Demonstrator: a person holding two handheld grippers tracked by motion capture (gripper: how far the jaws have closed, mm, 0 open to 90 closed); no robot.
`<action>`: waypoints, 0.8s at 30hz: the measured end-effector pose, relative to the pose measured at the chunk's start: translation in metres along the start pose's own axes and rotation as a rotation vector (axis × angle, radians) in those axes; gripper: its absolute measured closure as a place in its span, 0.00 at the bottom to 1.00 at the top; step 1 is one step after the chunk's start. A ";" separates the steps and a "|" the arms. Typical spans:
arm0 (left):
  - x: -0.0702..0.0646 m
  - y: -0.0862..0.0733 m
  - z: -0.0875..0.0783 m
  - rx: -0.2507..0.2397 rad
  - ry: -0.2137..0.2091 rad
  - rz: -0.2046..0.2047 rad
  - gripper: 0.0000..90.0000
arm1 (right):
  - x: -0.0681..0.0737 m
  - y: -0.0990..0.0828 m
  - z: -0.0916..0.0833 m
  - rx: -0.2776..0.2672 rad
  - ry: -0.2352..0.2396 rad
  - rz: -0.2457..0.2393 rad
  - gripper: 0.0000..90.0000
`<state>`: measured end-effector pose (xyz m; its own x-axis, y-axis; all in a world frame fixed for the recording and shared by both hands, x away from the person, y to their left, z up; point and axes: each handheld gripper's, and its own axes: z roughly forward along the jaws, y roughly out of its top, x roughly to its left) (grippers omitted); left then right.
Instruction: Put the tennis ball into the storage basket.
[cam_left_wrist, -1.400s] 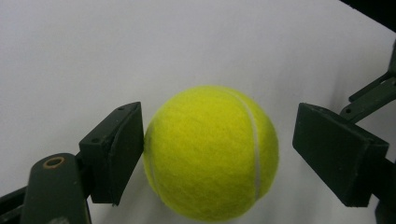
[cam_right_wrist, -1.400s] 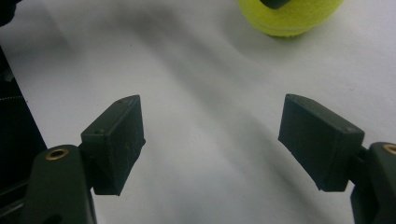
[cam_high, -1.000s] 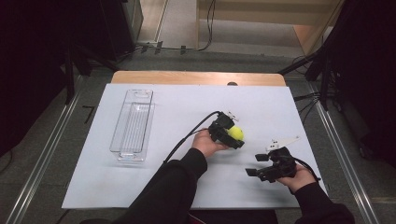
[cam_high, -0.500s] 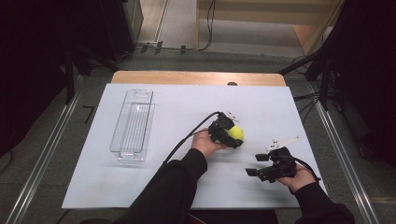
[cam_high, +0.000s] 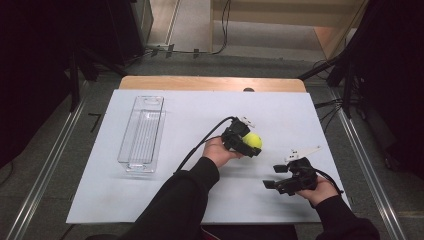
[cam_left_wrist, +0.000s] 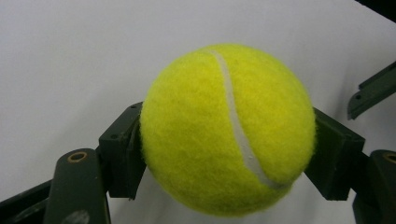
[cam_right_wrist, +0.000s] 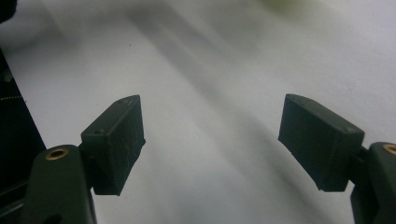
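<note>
The left gripper (cam_high: 251, 141) pinches the tennis ball (cam_left_wrist: 228, 128) between its fingers (cam_left_wrist: 122, 151), well to the right of the clear tray (cam_high: 141, 135). The right gripper (cam_high: 274, 176), fingers spread empty, lies farther right still.

Overall illumination in the high view is moderate and concentrated on the white table cover (cam_high: 165, 200), which reads as the brightest surface. The surroundings at 9 o'clock and 3 o'clock fall to near black with no recoverable detail. The picture is soft and slightly grainy. The clear plastic tray (cam_high: 141, 134) shows faint highlights along its rim.

In the left gripper view, the tennis ball (cam_left_wrist: 227, 128) is evenly lit and sharp enough to resolve felt texture; a soft shadow lies beneath it at 6 o'clock.

In the right gripper view, broad diffuse shadow bands run diagonally from 11 o'clock to 5 o'clock. The background is out of focus, including a pale yellow smear at 1 o'clock.
</note>
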<state>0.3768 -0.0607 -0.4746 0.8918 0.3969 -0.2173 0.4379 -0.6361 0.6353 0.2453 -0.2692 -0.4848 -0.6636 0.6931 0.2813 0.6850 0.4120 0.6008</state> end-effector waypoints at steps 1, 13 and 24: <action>-0.001 0.000 -0.002 0.000 -0.001 -0.003 0.30 | 0.000 0.000 0.000 0.000 0.000 0.000 0.23; -0.011 0.004 -0.029 0.007 -0.027 0.008 0.29 | 0.000 0.000 0.001 0.004 0.002 -0.003 0.23; -0.018 -0.001 -0.054 -0.007 -0.049 0.004 0.29 | 0.000 0.000 0.002 0.009 -0.001 -0.004 0.23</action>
<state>0.3538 -0.0318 -0.4314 0.8983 0.3608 -0.2509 0.4334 -0.6328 0.6417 0.2454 -0.2681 -0.4862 -0.6662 0.6921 0.2778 0.6850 0.4205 0.5949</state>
